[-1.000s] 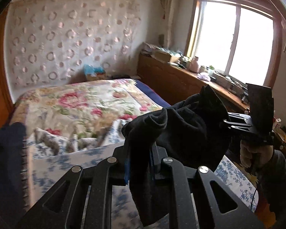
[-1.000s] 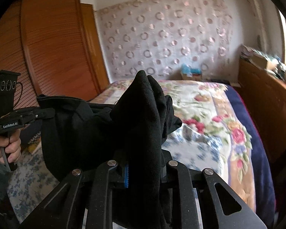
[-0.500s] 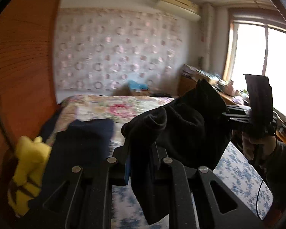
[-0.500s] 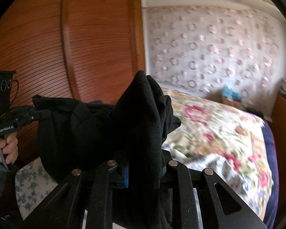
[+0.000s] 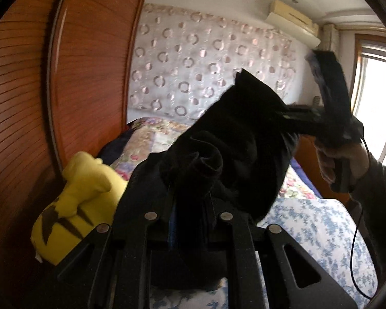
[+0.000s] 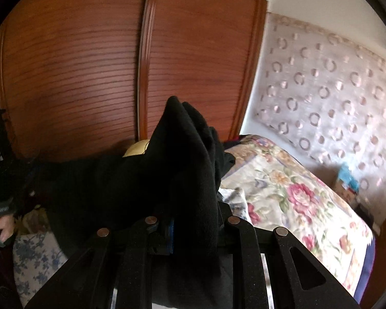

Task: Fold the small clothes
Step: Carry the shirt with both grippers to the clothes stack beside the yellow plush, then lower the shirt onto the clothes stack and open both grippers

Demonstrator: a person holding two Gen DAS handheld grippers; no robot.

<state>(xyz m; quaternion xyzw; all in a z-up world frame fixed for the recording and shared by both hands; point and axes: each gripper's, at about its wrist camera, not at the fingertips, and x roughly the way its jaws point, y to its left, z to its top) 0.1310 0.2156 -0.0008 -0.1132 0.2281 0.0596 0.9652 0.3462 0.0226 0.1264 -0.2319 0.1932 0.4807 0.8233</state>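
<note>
Above the bed (image 5: 321, 226), both grippers' jaws clamp the black garment (image 5: 244, 141); it should stay taut and level before being lowered flat

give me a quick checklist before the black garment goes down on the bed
1. Left tongs clamped on the black garment: ok
2. Right tongs clamped on it: ok
3. Garment slung between both tongs, clear of the bed: ok
4. Fabric spread flat: not ok, bunched at each grip
5. Yellow plush toy away from the landing spot: cannot tell
6. Blue floral sheet area free: cannot tell, mostly hidden
</note>
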